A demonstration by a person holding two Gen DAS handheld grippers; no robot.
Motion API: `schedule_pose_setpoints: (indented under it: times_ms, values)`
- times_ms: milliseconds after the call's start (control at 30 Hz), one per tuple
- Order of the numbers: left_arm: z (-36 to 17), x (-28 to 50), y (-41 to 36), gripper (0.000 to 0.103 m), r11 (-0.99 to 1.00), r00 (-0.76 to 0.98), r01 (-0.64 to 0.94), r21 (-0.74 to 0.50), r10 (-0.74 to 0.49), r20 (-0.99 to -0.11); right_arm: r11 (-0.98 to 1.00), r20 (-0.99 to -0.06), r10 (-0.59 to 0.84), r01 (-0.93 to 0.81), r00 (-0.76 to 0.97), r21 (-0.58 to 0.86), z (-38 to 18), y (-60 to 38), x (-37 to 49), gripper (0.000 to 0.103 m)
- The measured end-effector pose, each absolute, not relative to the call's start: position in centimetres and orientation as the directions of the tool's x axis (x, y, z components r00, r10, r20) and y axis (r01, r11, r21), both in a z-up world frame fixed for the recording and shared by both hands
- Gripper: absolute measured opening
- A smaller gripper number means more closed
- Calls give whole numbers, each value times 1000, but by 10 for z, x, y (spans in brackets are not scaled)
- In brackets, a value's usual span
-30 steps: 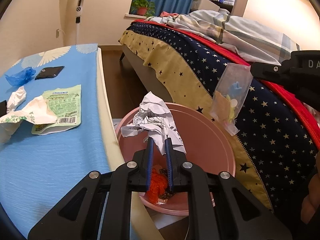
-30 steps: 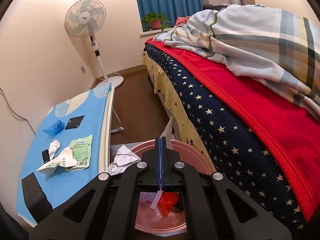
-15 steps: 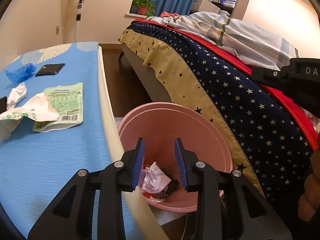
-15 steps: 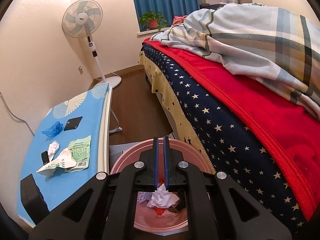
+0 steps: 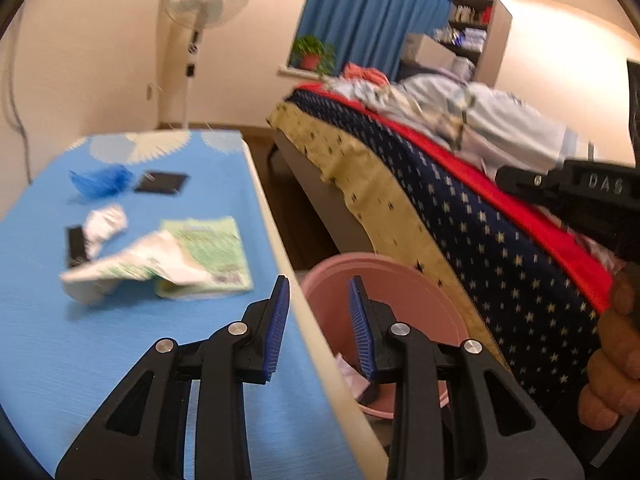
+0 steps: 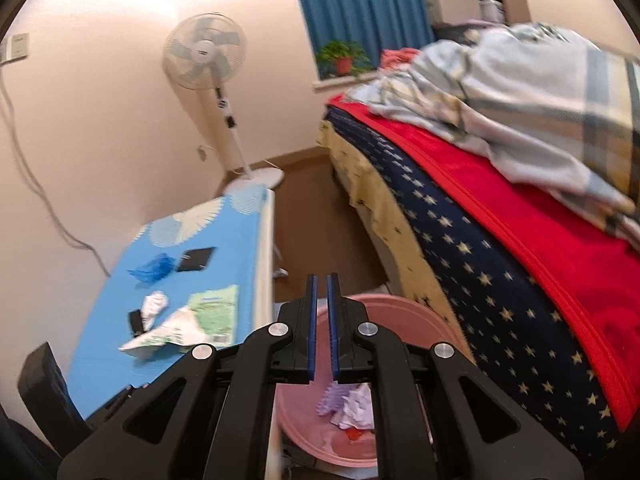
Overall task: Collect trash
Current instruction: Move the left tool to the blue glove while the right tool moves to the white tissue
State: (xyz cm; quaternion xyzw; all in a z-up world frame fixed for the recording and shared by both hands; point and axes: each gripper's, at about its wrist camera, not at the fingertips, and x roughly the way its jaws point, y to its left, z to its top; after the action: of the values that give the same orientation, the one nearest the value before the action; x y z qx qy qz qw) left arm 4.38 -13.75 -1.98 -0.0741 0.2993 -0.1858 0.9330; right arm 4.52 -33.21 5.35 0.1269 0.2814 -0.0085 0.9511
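Blue-padded left hand-held gripper (image 5: 316, 300) gapes wide, empty, above pink bin (image 5: 420, 292).

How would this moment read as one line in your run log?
left gripper: open, empty | right gripper: narrow gap, empty | pink bin: holds trash | blue table: wrappers remain

Bin (image 6: 416, 320) at lower centre of the right wrist frame, between worktop (image 6: 224, 248) on the left and bed (image 6: 520, 264) on the right. Crumpled paper (image 6: 360, 404) inside the bin. Wrappers (image 6: 192, 320) on the worktop. Fan (image 6: 204, 56) upper left, behind the worktop.
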Motion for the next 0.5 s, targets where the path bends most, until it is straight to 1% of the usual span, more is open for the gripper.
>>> schedule_pose_setpoints:
  times_ms: [100, 267, 367, 500]
  values:
    - [-1, 45, -116, 27, 926, 774, 273, -261, -372, -512, 968, -515, 102, 34, 851, 247, 70, -320, 50, 7]
    - [43, 64, -76, 26, 942, 811, 234, -242, -326, -485, 960, -467, 193, -68, 863, 272, 102, -296, 64, 7]
    - [75, 80, -52, 26, 951, 831, 225, -212, -301, -469, 952, -456, 250, -133, 854, 274, 117, -279, 82, 7]
    - [111, 103, -16, 26, 958, 849, 227, -173, -282, -447, 940, -450, 312, -205, 836, 271, 130, -261, 111, 4]
